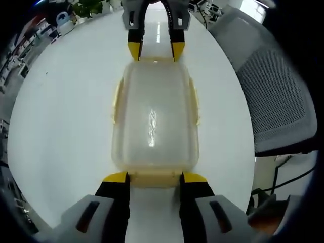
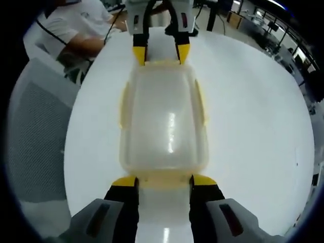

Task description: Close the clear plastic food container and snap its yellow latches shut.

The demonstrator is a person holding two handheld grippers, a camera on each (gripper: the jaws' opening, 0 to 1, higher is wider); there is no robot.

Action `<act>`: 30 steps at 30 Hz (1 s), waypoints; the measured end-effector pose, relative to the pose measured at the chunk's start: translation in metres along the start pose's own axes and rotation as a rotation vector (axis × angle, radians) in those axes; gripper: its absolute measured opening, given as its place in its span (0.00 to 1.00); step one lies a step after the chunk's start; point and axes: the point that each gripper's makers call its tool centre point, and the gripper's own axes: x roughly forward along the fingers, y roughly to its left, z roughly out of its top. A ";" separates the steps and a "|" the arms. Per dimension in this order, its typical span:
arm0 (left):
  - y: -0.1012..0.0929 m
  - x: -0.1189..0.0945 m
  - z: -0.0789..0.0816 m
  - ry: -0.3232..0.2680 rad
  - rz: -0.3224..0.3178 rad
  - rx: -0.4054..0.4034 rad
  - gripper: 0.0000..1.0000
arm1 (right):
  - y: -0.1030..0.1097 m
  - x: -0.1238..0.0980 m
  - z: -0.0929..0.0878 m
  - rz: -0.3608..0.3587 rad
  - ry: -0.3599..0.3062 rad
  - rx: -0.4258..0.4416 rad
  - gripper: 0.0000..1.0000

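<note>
The clear plastic container (image 1: 154, 121) (image 2: 164, 121) lies lengthwise on the white table (image 1: 66, 126) with its lid resting on top. Yellow latches (image 1: 117, 101) (image 2: 203, 106) run along both long sides and appear flared outward. My left gripper (image 1: 155, 178) is open at the near short end, its yellow-tipped jaws flanking that end's latch (image 1: 154, 179). My right gripper (image 2: 163, 181) is open at the opposite short end, jaws either side of that end's latch (image 2: 164, 179). Each gripper shows at the top of the other's view: the right gripper (image 1: 155, 50) and the left gripper (image 2: 161, 53).
A grey mesh office chair (image 1: 273, 91) (image 2: 35, 131) stands close to one side of the table. A person in a white shirt (image 2: 76, 30) sits beyond the table. A green plant (image 1: 88, 7) and desks lie at the far end.
</note>
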 end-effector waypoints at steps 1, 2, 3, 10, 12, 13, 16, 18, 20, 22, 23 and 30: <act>0.000 -0.002 0.001 -0.003 -0.001 -0.001 0.37 | 0.000 -0.002 0.000 -0.001 -0.002 -0.001 0.37; 0.000 -0.004 0.002 -0.004 0.001 -0.001 0.37 | -0.001 -0.003 0.000 -0.002 -0.004 -0.002 0.37; 0.000 -0.006 0.003 -0.006 0.002 -0.001 0.36 | -0.001 -0.005 0.000 -0.003 -0.006 -0.002 0.37; -0.003 -0.013 0.010 -0.005 -0.006 0.008 0.37 | 0.002 -0.017 0.001 0.004 -0.019 -0.006 0.36; -0.003 -0.015 0.010 0.001 -0.006 0.013 0.37 | 0.003 -0.018 0.002 0.004 -0.018 -0.009 0.36; -0.004 -0.015 0.010 0.004 -0.009 0.013 0.37 | 0.003 -0.018 0.002 0.007 -0.020 -0.007 0.37; -0.004 -0.019 0.011 0.006 -0.014 0.015 0.37 | 0.004 -0.020 0.002 0.010 -0.022 -0.008 0.36; -0.005 -0.021 0.013 0.004 -0.018 0.017 0.37 | 0.005 -0.022 0.002 0.016 -0.024 -0.007 0.36; -0.005 -0.024 0.014 0.005 -0.019 0.018 0.37 | 0.005 -0.024 0.002 0.016 -0.024 -0.009 0.36; -0.003 -0.024 0.015 0.007 -0.015 0.022 0.37 | 0.004 -0.026 0.003 0.016 -0.024 -0.010 0.36; -0.003 -0.026 0.015 0.008 -0.013 0.018 0.37 | 0.002 -0.028 0.004 0.005 -0.023 -0.020 0.36; -0.003 -0.030 0.018 0.004 -0.016 0.020 0.37 | 0.003 -0.036 0.005 0.024 -0.031 -0.009 0.36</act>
